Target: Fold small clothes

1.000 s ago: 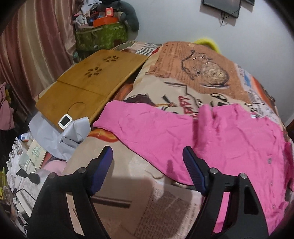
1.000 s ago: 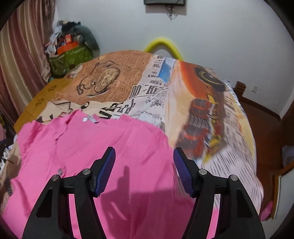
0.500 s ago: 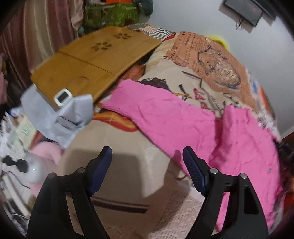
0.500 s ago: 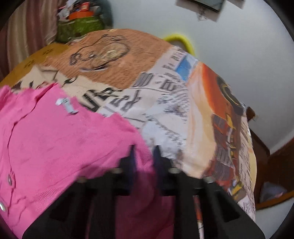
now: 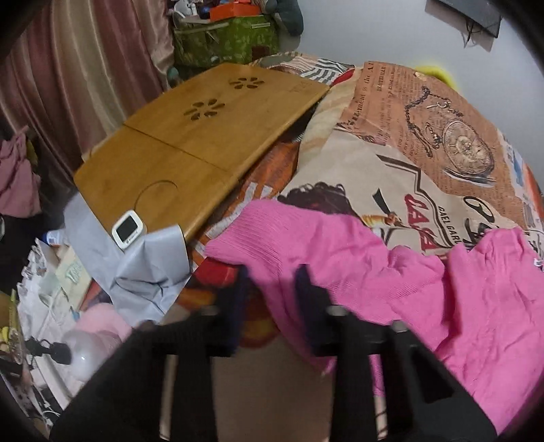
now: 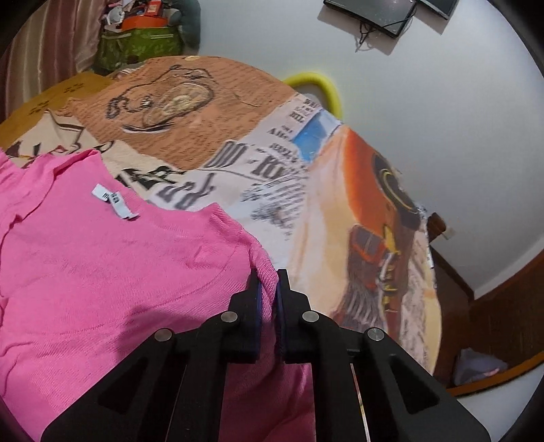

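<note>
Lay spread beneath all: a newspaper-print bedspread (image 5: pixel 391 176). Rested beside it, a bamboo lap desk (image 5: pixel 190 136), a small white timer (image 5: pixel 128 228) by its near corner. Hung behind, pinkish curtains (image 5: pixel 78 68); stood near them, a green storage box (image 5: pixel 227 40).

Only readable bits are on the bedspread (image 5: pixel 374 176): "GAEL GARL" under red lettering, plus "the A" heading the far brown newspaper patch.

Home bedroom: bed (image 6: pixel 210 142) with newspaper-print cover, bamboo lap tray (image 5: pixel 190 142), pink curtains (image 5: pixel 78 74), wall-mounted screen (image 6: pixel 374 13), cluttered green storage box (image 5: pixel 231 37), wooden skirting (image 6: pixel 493 306).
</note>
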